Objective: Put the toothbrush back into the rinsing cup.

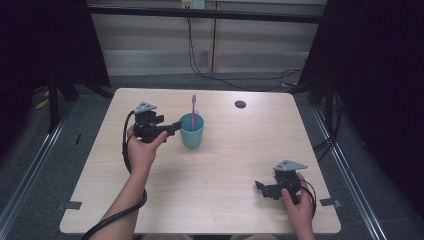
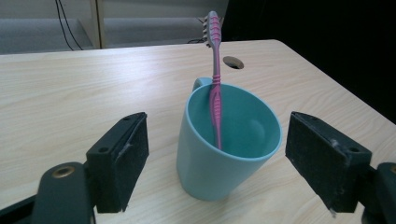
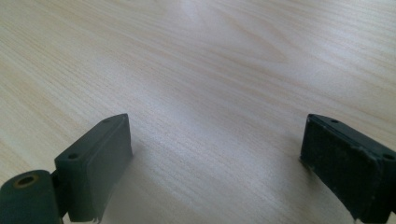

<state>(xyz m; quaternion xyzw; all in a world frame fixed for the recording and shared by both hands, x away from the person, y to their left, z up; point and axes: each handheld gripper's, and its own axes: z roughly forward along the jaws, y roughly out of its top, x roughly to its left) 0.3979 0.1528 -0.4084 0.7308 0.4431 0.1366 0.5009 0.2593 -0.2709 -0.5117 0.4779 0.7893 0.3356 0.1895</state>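
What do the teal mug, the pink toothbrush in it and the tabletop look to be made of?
Teal mug: probably glazed ceramic, going by its thick rim and soft sheen, though plastic is possible. Pink toothbrush: moulded plastic, with a ribbed, slightly glossy handle. Table: pale wood-grain surface, likely laminate over board, since the grain is flat and even with a matte sheen.

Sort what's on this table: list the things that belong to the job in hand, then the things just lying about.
In the job:
- teal mug, between the open jaws of the left claw, untouched by them
- pink toothbrush, standing head-up in the mug

Lying about:
- right claw, open, idle near the table's edge
- round cable hole in the table
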